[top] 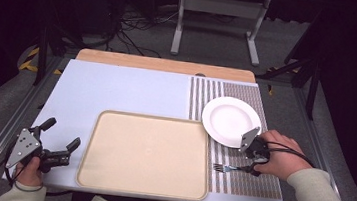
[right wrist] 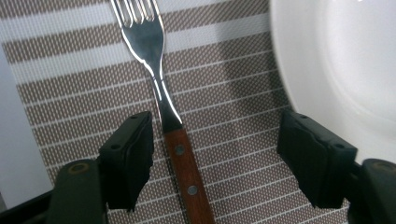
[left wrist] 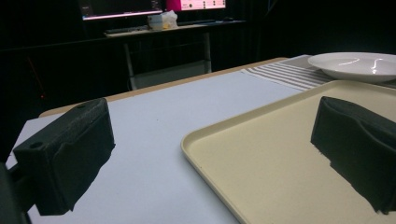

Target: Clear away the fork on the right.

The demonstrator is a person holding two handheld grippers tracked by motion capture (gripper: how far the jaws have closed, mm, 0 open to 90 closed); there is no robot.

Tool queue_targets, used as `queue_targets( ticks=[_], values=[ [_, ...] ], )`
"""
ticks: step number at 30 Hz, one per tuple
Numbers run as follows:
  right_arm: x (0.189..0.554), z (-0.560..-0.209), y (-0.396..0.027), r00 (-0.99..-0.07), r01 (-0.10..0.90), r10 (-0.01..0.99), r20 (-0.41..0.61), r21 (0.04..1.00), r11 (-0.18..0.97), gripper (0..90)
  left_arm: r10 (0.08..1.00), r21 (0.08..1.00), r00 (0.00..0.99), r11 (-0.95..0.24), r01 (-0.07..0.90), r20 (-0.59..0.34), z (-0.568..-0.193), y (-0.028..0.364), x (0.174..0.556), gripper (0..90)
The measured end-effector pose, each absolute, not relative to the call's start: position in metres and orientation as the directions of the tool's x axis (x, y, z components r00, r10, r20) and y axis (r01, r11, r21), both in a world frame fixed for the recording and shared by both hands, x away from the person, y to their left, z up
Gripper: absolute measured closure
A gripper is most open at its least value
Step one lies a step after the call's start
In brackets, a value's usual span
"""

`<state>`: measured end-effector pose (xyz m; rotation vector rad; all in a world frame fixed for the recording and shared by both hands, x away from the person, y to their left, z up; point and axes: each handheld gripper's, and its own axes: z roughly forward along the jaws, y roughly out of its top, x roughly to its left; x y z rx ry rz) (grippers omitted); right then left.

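A fork (top: 229, 168) with a brown wooden handle and steel tines lies on the striped placemat (top: 240, 185), tines pointing toward the tray. My right gripper (top: 256, 166) is down over its handle end. In the right gripper view the fork (right wrist: 161, 88) lies between the jaws, close to the left jaw and well off the right one, and the right gripper (right wrist: 215, 158) is open. My left gripper (top: 62, 132) is held open beside the tray's left edge with nothing between its fingers (left wrist: 65, 158).
A large beige tray (top: 145, 153) lies bare in the middle of the light blue table top. A white plate (top: 229, 121) sits on the placemat just behind my right hand, its rim (right wrist: 336, 60) next to the right jaw. Tray rim (left wrist: 205, 135) runs between the left jaws.
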<state>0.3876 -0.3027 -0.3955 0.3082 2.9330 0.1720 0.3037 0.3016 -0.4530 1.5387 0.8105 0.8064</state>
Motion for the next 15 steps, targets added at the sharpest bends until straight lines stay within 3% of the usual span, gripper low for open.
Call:
queue_targets(
  ticks=[8,15],
  values=[
    [0.386,-0.405,-0.298,-0.981,0.15,0.155,-0.119,0.05,0.987,43.7,0.848,0.993,0.528,-0.1,0.059,0.054,-0.453,0.302,0.304,0.0],
    [0.388,-0.41,-0.293,-0.996,0.052,0.048,-0.074,-0.048,0.997,63.6,0.846,0.994,0.53,-0.097,0.059,0.051,-0.453,0.302,0.304,0.0]
  ],
)
